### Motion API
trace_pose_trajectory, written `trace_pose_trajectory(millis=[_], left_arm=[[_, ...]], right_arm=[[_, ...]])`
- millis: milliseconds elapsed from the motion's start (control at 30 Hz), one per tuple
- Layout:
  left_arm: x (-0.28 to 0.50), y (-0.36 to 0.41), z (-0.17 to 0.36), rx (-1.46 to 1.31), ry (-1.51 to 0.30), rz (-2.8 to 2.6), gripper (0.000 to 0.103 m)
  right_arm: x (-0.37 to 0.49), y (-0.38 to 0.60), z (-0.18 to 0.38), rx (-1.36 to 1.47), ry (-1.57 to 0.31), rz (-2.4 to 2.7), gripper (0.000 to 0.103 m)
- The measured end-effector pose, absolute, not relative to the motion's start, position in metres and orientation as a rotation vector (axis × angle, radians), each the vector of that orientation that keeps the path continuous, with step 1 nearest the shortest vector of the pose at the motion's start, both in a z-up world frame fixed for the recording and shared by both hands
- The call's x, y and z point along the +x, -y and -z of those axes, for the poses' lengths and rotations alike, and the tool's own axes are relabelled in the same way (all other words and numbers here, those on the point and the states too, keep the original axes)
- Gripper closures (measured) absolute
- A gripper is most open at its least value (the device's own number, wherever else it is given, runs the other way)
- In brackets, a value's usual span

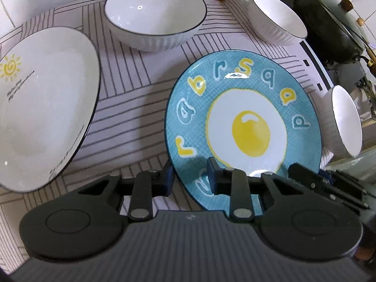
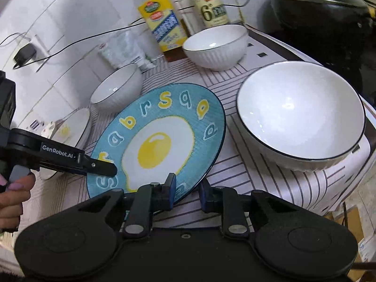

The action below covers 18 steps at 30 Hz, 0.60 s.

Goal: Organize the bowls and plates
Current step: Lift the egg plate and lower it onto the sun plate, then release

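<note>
A blue plate with a fried-egg picture and letters [image 1: 244,127] lies tilted over the striped cloth; it also shows in the right wrist view [image 2: 159,145]. My left gripper [image 1: 190,176] straddles its near-left rim, one finger above and one below. My right gripper [image 2: 186,192] straddles its near-right rim the same way; the right gripper's finger [image 1: 305,176] shows at the plate's right edge in the left wrist view. The left gripper also shows from the side [image 2: 103,166] at the plate's left edge. Neither gripper's jaws are fully closed.
A white plate with a sun drawing [image 1: 44,108] lies left. White ribbed bowls stand around: one at the back [image 1: 155,14], one at back right [image 1: 277,18], one close right [image 2: 300,115]. Bottles [image 2: 162,23] and a black wok [image 2: 324,16] stand behind.
</note>
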<state>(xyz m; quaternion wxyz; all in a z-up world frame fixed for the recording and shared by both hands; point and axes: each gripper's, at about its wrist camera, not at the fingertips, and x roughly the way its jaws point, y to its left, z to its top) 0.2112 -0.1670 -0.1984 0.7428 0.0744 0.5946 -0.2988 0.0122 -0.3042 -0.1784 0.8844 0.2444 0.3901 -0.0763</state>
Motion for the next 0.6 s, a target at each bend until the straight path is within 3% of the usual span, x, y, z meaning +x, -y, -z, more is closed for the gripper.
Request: trace_pose_trajectory(millis=[600], left_arm=[[0.163,0.083,0.128,-0.002,-1.197,0.568,0.076]], right_arm=[[0.025,0.27,0.108,0.329,-0.794,-0.137,0.077]])
